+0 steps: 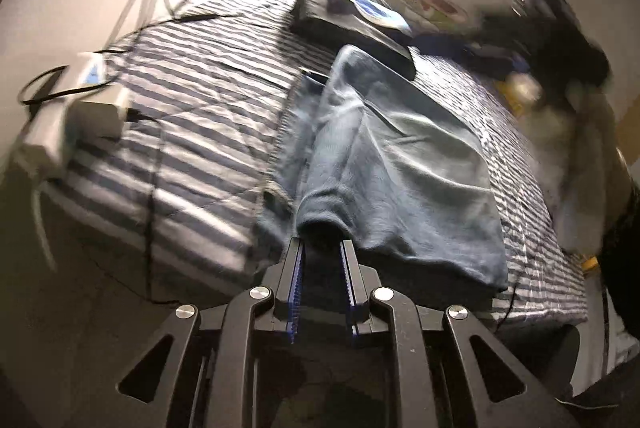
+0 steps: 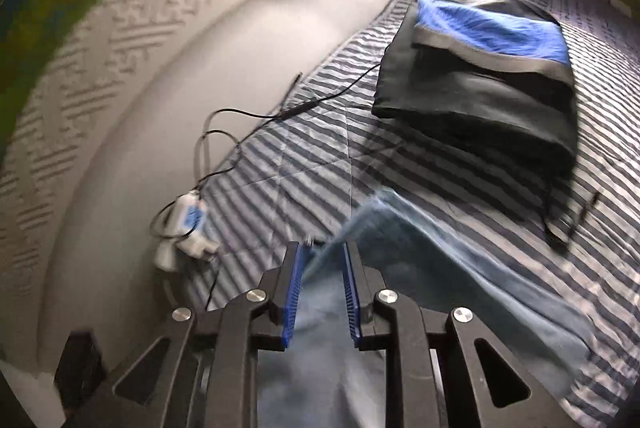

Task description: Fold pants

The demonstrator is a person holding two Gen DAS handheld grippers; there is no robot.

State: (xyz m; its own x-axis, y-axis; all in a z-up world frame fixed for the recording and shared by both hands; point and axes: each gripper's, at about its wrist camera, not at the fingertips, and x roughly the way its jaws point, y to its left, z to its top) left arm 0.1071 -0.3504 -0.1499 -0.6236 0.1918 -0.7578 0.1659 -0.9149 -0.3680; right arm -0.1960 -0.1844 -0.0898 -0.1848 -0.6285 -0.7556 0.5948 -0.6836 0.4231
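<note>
Blue-grey sweatpants (image 1: 384,164) lie on the striped bedspread (image 1: 192,116), long axis running from six towards twelve o'clock. Left gripper (image 1: 322,248) has its jaws slightly apart around a cuff; right gripper (image 2: 323,256) likewise straddles cloth, grip uncertain.

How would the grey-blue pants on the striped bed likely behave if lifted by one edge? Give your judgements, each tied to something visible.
Probably floppy: the grey-blue pants lie creased and sagging over the striped bedcover. Likely to bunch rather than slide: the cuff gathers between the left gripper pads. Likely light, as the cloth drapes thinly at the right gripper.
</note>
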